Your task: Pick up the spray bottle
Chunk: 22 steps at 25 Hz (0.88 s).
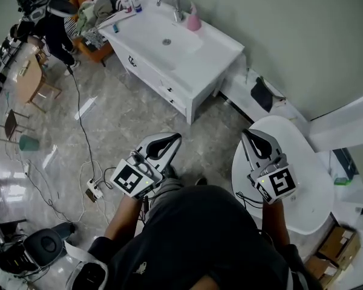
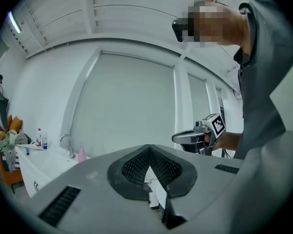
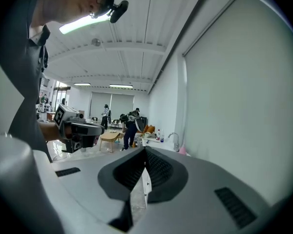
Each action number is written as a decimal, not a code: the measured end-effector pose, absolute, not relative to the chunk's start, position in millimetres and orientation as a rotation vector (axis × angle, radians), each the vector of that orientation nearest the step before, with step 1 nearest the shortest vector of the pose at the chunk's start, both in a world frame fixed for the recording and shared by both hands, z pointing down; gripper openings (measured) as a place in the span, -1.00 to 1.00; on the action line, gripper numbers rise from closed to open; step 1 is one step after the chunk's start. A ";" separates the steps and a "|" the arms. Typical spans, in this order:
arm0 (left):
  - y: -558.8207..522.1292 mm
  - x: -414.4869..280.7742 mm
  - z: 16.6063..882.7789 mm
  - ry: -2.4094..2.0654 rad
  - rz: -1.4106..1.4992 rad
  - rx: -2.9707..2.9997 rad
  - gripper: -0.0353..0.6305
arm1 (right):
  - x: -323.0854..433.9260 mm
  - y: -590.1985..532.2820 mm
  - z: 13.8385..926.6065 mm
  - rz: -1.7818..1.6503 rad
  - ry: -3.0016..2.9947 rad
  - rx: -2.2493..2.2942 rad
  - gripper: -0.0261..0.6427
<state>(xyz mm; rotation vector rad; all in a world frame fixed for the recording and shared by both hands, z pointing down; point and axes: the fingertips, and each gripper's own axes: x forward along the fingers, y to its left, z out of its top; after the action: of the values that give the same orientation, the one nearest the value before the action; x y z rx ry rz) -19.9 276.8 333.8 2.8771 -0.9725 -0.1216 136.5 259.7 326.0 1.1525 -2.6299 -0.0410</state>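
Head view, left gripper, right gripper, ribbed jaws closed empty, pink bottle

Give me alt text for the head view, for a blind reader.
A person, seen from above, holds a left gripper and a right gripper, both shut and empty. Ahead stands a white sink counter with a pink bottle beside its tap; a round white table lies below the right gripper.
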 end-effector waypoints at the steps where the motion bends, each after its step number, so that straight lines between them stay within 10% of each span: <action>1: 272.8 -23.6 333.6 -0.965 -0.122 2.878 -0.89 | 133.2 256.5 325.2 -0.034 -2.632 1.164 -0.90; 22: 215.8 -113.5 348.1 -0.845 -0.086 2.892 -0.89 | 52.8 212.0 318.9 -0.007 -2.602 1.309 -0.89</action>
<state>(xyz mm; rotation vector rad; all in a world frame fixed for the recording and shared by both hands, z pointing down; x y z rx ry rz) -113.5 215.8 348.1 2.8922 -0.8448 -0.0861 52.8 212.0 318.9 1.3093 -2.6015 -0.0069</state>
